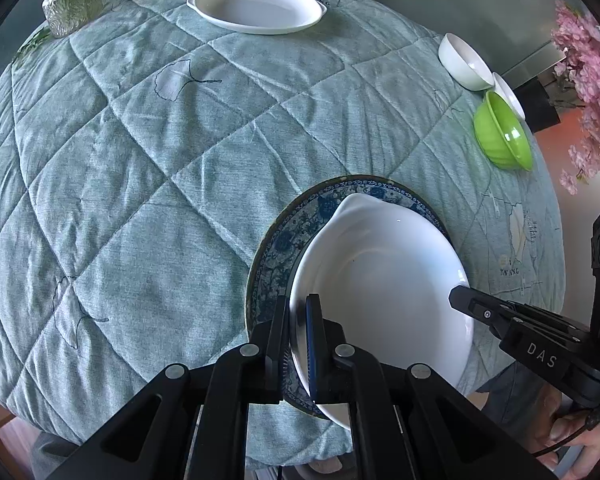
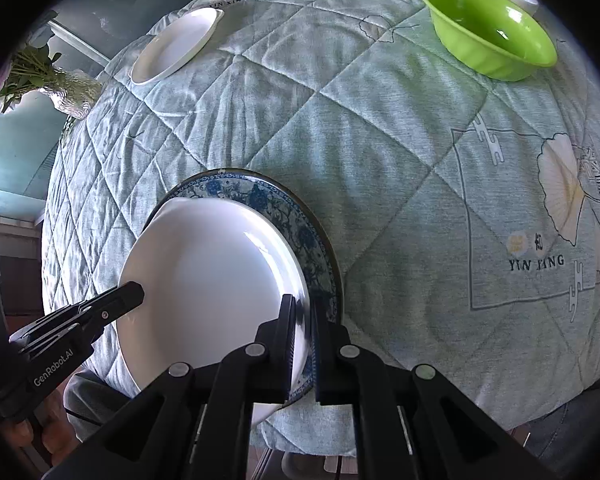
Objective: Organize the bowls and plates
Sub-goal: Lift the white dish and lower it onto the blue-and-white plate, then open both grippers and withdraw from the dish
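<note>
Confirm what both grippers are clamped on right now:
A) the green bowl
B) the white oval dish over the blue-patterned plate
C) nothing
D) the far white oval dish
B: the left gripper and right gripper each pinch a rim of the white oval dish above the blue-patterned plate.

The left gripper is clamped on the near left rim of a white dish, which sits over a blue patterned plate on the quilted cloth. The right gripper grips the dish's right rim, with a hand behind it. A second white dish lies at the far edge. To the right stand a white bowl, a green bowl and another white bowl between them. A glass vase stands far left; pink flowers hang at right.
</note>
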The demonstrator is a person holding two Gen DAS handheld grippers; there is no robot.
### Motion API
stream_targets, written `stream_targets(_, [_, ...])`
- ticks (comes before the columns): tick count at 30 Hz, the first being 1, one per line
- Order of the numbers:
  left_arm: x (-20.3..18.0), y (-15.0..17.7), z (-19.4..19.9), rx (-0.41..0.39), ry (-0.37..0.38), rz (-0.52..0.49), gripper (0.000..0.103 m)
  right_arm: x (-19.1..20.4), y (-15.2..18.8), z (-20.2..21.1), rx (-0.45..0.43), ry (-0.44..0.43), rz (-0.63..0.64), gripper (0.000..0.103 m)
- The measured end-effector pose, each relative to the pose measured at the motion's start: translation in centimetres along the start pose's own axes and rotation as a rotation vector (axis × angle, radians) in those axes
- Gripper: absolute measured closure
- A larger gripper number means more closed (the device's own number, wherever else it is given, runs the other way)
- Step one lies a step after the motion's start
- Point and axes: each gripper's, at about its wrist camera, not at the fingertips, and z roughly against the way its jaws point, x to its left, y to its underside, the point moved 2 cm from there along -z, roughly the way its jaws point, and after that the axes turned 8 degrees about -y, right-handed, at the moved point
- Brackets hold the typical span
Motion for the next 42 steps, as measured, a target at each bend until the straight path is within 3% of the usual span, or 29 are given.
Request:
stream_targets(18, [0.1, 0.0, -1.8, 0.01, 0.0, 0.012, 0.098, 0.4, -0.3, -1.4, -0.028, 0.04, 0.017, 0.095])
stream_targets(42, [2.1, 0.3, -0.2, -0.004, 0.044, 0.064, 0.098, 0.0, -0.7, 0.0, -0.041, -0.023, 0.013, 0.092])
